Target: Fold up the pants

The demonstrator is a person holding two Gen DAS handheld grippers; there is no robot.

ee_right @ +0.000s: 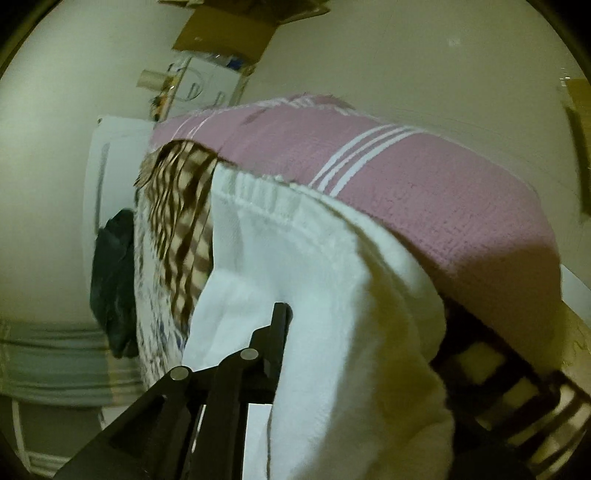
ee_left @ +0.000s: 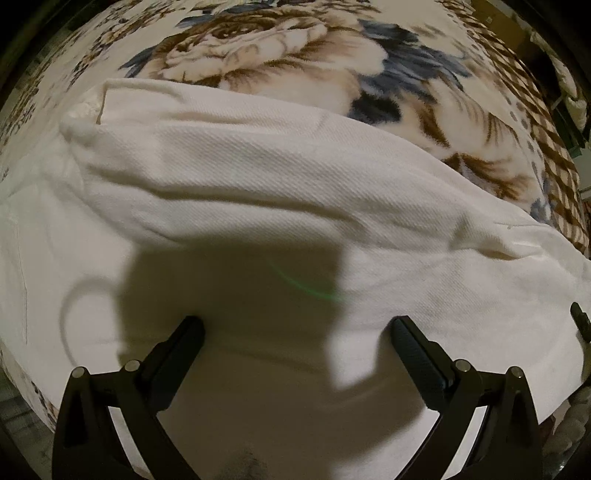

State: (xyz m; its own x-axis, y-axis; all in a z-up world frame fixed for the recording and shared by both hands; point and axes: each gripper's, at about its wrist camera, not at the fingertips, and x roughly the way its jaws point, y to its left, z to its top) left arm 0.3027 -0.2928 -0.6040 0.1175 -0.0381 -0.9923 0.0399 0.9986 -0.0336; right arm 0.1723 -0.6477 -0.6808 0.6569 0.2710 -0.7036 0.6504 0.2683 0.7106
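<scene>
White pants (ee_left: 258, 184) lie spread across a floral blanket (ee_left: 280, 44) and fill most of the left wrist view. My left gripper (ee_left: 295, 328) is open just above the cloth, its two black fingers wide apart and holding nothing. In the right wrist view the white pants (ee_right: 314, 277) hang over my right gripper (ee_right: 314, 317) and hide its right finger. Only the left finger (ee_right: 279, 325) shows, pressed against the fabric, so the gripper is shut on the pants, lifted off the bed.
A pink towel with white stripes (ee_right: 388, 173) lies behind the lifted pants. A brown checked cloth (ee_right: 181, 221) and a dark garment (ee_right: 114, 280) sit to the left. Cardboard boxes (ee_right: 225, 33) stand against the wall. The blanket's checked border (ee_left: 546, 155) runs along the right.
</scene>
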